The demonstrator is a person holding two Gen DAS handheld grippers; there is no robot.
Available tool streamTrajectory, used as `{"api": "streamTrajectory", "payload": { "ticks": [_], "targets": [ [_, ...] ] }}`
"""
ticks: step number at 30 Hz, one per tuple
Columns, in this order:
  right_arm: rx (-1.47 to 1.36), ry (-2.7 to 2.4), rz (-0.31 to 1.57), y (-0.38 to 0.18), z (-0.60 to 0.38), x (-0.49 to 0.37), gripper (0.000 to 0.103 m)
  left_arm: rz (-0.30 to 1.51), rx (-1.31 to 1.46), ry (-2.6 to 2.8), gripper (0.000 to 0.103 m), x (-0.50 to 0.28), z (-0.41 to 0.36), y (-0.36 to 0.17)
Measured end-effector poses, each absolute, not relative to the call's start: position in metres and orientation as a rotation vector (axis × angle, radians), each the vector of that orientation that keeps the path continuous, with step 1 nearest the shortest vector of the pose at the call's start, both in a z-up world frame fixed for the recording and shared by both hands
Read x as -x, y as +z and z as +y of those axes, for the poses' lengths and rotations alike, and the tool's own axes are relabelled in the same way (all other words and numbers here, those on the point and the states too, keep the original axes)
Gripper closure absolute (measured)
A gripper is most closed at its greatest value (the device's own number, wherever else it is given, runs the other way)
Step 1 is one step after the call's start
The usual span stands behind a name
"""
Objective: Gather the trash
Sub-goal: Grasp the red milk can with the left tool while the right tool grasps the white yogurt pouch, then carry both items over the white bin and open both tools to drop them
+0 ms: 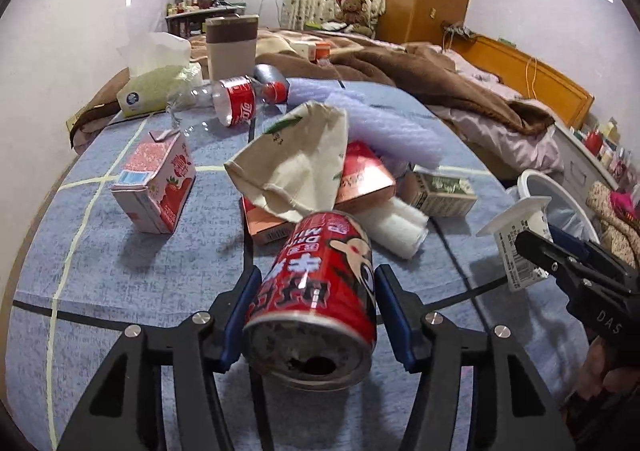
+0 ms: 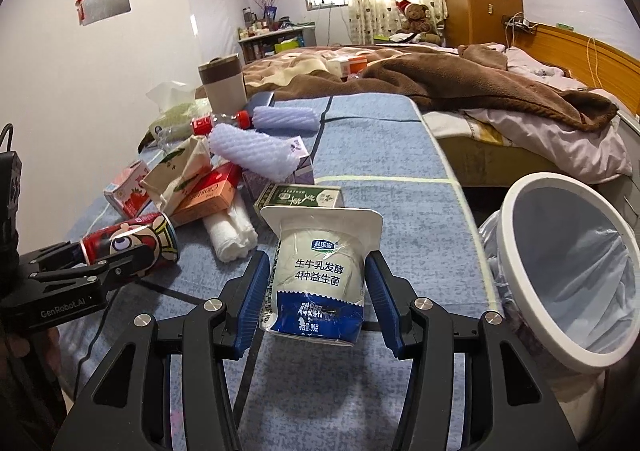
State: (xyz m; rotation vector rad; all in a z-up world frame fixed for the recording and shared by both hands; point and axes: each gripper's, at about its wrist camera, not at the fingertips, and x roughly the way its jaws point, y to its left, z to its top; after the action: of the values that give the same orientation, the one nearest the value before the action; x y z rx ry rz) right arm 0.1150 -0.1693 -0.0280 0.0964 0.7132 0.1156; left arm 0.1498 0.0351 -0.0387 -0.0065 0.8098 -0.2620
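The left gripper [image 1: 314, 315] was closed on a red milk-drink can [image 1: 316, 303], which was pinched on its sides between the blue finger pads [image 1: 236, 323] and held tilted above the blue tablecloth [image 1: 120, 291], its opened top facing the camera. The right gripper [image 2: 316, 293] was closed on a white yogurt cup [image 2: 318, 271], which was clamped between both pads and held clear of the cloth, its square rim uppermost.

A white-rimmed trash bin [image 2: 560, 283] lined with a clear bag was located just beside the table edge, to the right of the yogurt cup.

Further trash was left on the tablecloth: a crushed paper cup [image 1: 296, 163] resting on an orange-red carton [image 1: 360, 179], a strawberry milk carton [image 1: 156, 187], a rolled white towel [image 1: 396, 227], a green-printed box [image 1: 444, 191], purple foam netting [image 1: 384, 123] and a cola bottle [image 1: 240, 103] lying on its side.
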Motion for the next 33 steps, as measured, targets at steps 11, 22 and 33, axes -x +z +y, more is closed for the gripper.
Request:
{"api": "streamTrajectory", "payload": {
  "ticks": [11,22,33],
  "targets": [
    [-0.108,0.106,0.662,-0.016,-0.183,-0.105,0.052,0.753,0.008,-0.267,0.047,-0.138,0.015,-0.024],
    [-0.128,0.062,0.617,-0.003,-0.211,-0.094,0.052,0.705,-0.018,-0.342,0.048,-0.130,-0.021,0.001],
    [-0.151,-0.080,0.567,0.016,-0.270,-0.084,0.052,0.655,-0.069,-0.464,0.049,-0.134,-0.093,0.024]
  ]
}}
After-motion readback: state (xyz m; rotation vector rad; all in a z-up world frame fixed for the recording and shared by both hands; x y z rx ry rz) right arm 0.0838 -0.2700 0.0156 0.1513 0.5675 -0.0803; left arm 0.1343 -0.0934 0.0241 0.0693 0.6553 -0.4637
